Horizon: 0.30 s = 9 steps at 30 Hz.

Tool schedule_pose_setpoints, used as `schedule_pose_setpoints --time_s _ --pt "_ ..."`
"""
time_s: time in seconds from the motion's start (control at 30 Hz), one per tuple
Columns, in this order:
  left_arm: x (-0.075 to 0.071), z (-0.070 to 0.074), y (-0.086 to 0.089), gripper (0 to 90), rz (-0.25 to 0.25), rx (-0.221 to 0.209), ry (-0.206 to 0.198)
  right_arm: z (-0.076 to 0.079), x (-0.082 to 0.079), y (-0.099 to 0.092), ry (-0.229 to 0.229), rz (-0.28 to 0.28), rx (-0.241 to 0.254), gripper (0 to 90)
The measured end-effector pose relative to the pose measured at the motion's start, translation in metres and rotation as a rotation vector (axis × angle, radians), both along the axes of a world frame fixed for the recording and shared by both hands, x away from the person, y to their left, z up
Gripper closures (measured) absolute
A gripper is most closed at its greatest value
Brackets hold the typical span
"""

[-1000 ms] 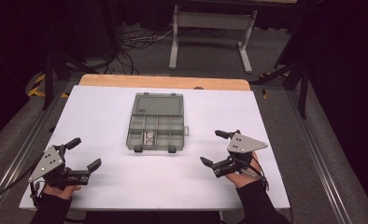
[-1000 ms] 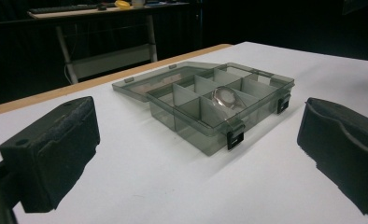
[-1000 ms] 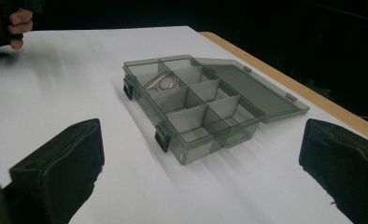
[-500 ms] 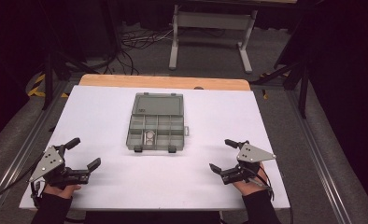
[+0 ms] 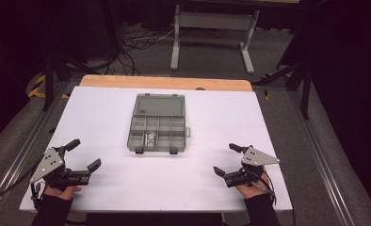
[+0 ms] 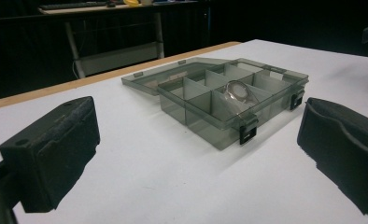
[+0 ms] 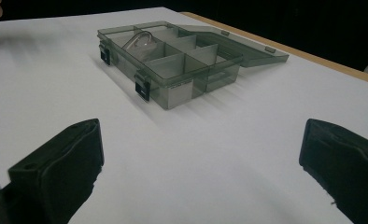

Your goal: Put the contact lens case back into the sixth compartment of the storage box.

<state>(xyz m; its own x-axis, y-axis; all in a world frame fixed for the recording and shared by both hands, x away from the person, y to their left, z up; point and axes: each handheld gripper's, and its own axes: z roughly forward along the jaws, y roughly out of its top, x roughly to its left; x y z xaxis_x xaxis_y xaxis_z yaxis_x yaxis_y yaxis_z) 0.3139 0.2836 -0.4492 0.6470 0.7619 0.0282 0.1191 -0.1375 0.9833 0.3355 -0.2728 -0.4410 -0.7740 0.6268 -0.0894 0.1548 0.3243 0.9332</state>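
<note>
A: Where is the compartment box [image 5: 156, 126]?

B: On the white worktop [image 5: 127, 188], about midway between its left and right edges and nearer the far edge than the near one. It is a smoky grey, see-through plastic organiser with its lid [image 5: 159, 104] swung fully open and lying flat on the worktop toward the far edge, beside the bare wooden strip [image 5: 165, 83].

A: Anything inside it?

B: One small clear, rounded piece [image 5: 150, 137] sits in a compartment of the near row. In the left gripper view it leans against a divider [image 6: 238, 93]; I cannot tell what it is. Two black latches [image 5: 140, 150] hang on the box's near wall.

A: And the left gripper [image 5: 81, 157]?

B: Near the worktop's near left corner, well apart from the box. Its jaws stand wide apart with nothing between them; in its own view the box lies between and beyond the two black pads [image 6: 51, 154].

A: The right gripper [image 5: 230, 160]?

B: Near the near right corner, also well apart from the box. Its jaws are spread wide too, holding nothing, and point toward the box, whose latched wall [image 7: 145, 88] faces it. Both grippers sit low over the worktop, each held by a hand [image 5: 61, 192] in a dark sleeve.
</note>
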Motion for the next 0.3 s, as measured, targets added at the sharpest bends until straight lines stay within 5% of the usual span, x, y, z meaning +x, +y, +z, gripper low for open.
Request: schedule_pose_setpoints --time_s 0.3 --pt "-0.0001 0.0 -0.0004 0.0 -0.007 -0.002 0.0 0.0005 -0.0005 -0.0004 -0.004 -0.002 0.005 0.7"
